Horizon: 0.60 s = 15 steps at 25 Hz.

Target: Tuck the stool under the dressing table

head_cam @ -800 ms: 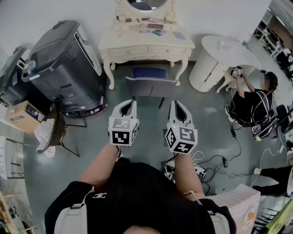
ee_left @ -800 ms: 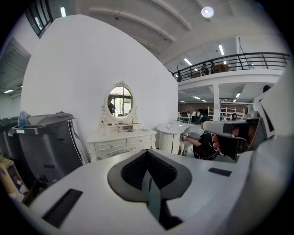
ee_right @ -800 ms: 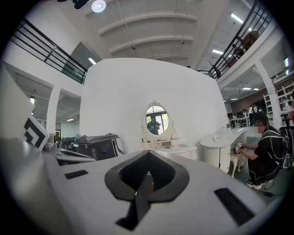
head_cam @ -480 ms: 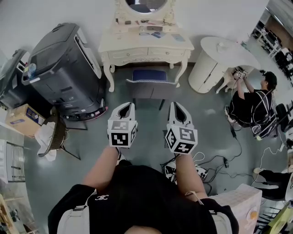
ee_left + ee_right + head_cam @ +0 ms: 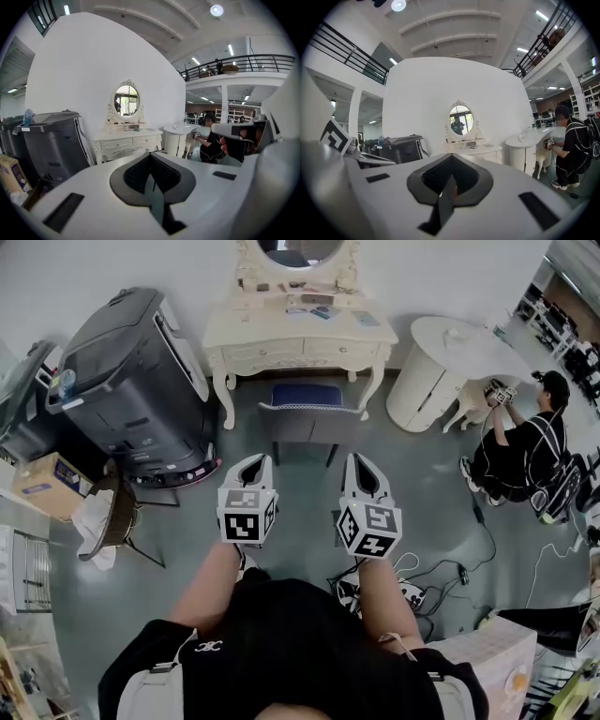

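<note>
A cream dressing table [image 5: 300,334] with an oval mirror stands against the far wall; it shows too as the dressing table [image 5: 127,142] and the dressing table [image 5: 474,151] in the gripper views. The stool [image 5: 307,407], blue-cushioned with a grey skirt, stands partly under the table's front edge. My left gripper [image 5: 259,459] and right gripper [image 5: 357,459] hover side by side just short of the stool, apart from it. Both are shut with nothing between the jaws.
A large dark machine [image 5: 131,381] stands left of the table. A round white table [image 5: 450,357] is on the right, with a crouching person [image 5: 525,451] beside it. Cables [image 5: 441,568] lie on the floor at right. A cardboard box [image 5: 42,479] sits far left.
Both grippers have held almost still, drifting slightly toward me. The person at the right has shifted a little.
</note>
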Motion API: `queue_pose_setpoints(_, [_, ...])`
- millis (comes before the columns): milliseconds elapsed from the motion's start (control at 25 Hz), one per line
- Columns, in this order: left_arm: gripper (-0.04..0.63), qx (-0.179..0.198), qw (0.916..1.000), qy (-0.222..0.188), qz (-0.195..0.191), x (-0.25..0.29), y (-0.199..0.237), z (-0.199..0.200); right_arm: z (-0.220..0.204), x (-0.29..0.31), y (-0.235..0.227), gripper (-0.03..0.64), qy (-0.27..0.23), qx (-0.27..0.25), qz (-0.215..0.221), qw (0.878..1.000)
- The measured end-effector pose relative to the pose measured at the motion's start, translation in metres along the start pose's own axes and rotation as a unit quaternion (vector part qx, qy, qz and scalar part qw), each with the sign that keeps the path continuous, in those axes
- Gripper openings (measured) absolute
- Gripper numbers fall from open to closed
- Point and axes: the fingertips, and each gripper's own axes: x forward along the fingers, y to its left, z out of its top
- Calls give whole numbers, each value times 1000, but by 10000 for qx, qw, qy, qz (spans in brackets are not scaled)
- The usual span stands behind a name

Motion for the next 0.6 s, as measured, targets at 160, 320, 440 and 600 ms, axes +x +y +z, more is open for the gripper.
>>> queue_pose_setpoints(160, [6,-19,10000,57,2,0,-5,-3,-4,-8,-6,8,93,-113,6,9999])
queue_pose_setpoints(320, [6,23,10000,59,-19,2,-20,-1,-6,-19,-19,8,139,-305,-33,9994])
queue_pose_setpoints(440, [6,106,9999,32,-17,5,-30,1,-10,-23,-34,8,204,-338,-126,9991])
queue_pose_setpoints(600, [6,251,9996,83,-50,17,-38,0,-17,-20,-45,8,285,-309,-187,9989])
